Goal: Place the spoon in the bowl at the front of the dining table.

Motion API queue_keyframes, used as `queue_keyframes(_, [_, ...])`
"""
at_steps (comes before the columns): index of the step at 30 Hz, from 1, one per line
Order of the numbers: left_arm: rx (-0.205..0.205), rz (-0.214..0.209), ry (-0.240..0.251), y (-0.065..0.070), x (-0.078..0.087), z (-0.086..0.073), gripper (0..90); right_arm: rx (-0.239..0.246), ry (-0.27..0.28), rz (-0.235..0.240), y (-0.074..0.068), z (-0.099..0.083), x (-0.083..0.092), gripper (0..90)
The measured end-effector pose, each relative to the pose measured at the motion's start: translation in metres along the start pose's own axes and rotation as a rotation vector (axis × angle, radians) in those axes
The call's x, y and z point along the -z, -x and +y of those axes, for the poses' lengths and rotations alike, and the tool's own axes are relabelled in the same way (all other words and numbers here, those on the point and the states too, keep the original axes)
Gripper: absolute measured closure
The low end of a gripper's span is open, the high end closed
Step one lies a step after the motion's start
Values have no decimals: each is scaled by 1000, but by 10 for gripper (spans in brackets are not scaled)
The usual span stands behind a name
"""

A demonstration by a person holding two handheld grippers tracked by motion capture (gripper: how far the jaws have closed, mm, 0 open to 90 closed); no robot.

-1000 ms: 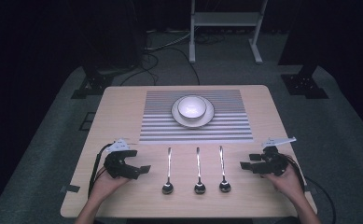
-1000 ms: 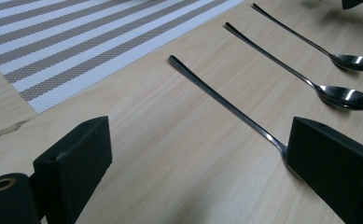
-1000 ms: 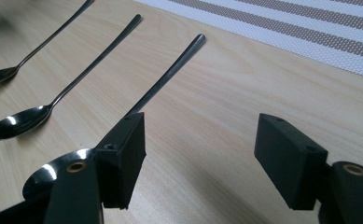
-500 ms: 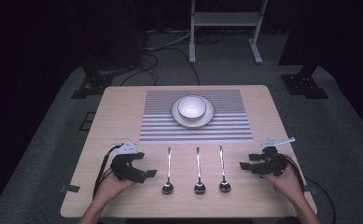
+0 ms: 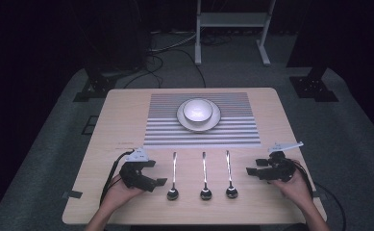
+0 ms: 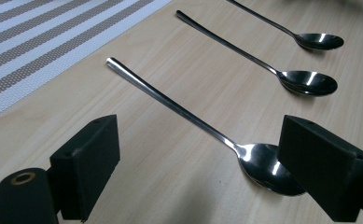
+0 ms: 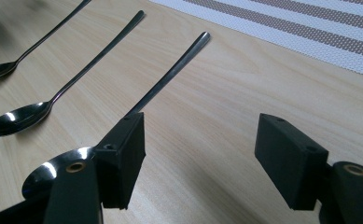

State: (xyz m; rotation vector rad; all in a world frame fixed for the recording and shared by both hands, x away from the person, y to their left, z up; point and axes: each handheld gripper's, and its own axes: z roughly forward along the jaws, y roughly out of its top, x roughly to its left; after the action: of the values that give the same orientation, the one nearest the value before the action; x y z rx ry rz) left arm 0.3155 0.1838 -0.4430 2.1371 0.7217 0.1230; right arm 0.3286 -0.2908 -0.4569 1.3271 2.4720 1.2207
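While you hold both grippers low at the table's near edge, three spoons lie side by side between them, handles pointing away toward the striped mat (image 5: 201, 120), bowls toward you. Your left gripper (image 5: 148, 180), jaws open and empty, sits just beside the left spoon (image 5: 173, 177); in the left gripper view that spoon's bowl (image 6: 268, 168) lies against the far jaw, its handle running diagonally across the gap. Your right gripper (image 5: 259, 172), also open and empty, is near the right spoon (image 5: 230, 175).

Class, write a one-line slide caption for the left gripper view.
Open left claw straddling the nearest of three spoons on a wooden table, striped placemat beyond.
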Motion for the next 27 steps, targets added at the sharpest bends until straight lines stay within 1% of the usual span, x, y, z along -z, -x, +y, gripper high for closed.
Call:
queue_keyframes(2, [-11,-7,-10,2,-1,1,132,1,1,1,0,0,0,320])
queue_keyframes(4, [-13,-10,-10,3,-2,1,134,0,1,2,0,0,0,320])
queue_keyframes(9, [-34,-28,-26,7,-3,2,222,4,0,3,-1,0,-1,320])
queue_keyframes(12, [-48,-39,-34,10,-5,2,247,2,-2,3,-1,0,-1,320])
queue_keyframes(13, [-53,-43,-34,11,-5,3,281,2,-1,4,-1,1,-1,320])
queue_keyframes(14, [-57,-45,-36,11,-5,3,281,2,-1,4,-1,1,-1,320])
queue_keyframes(15, [-63,-53,-36,13,-6,3,327,3,3,6,-2,1,-1,320])
queue_keyframes(17, [-71,-64,-39,15,-6,4,364,2,4,7,-2,1,-1,320])
queue_keyframes(18, [-84,-77,-45,17,-8,4,390,3,5,7,-2,1,-1,320])
queue_keyframes(19, [-84,-77,-45,17,-8,4,411,3,5,7,-2,1,-1,320])
queue_keyframes(20, [-93,-84,-52,19,-9,4,411,4,5,8,-2,2,-1,320])
queue_keyframes(21, [-108,-98,-65,21,-10,5,445,5,4,8,-3,2,-2,320])
queue_keyframes(23, [-122,-120,-77,23,-12,5,511,3,2,7,-3,2,-2,320])
queue_keyframes(24, [-129,-125,-81,24,-13,5,538,3,4,8,-3,2,-2,320])
queue_keyframes(25, [-139,-134,-89,26,-14,5,592,6,8,9,-4,3,-2,320])
queue_keyframes(27, [-164,-146,-108,29,-15,5,646,9,9,8,-4,3,-2,320])
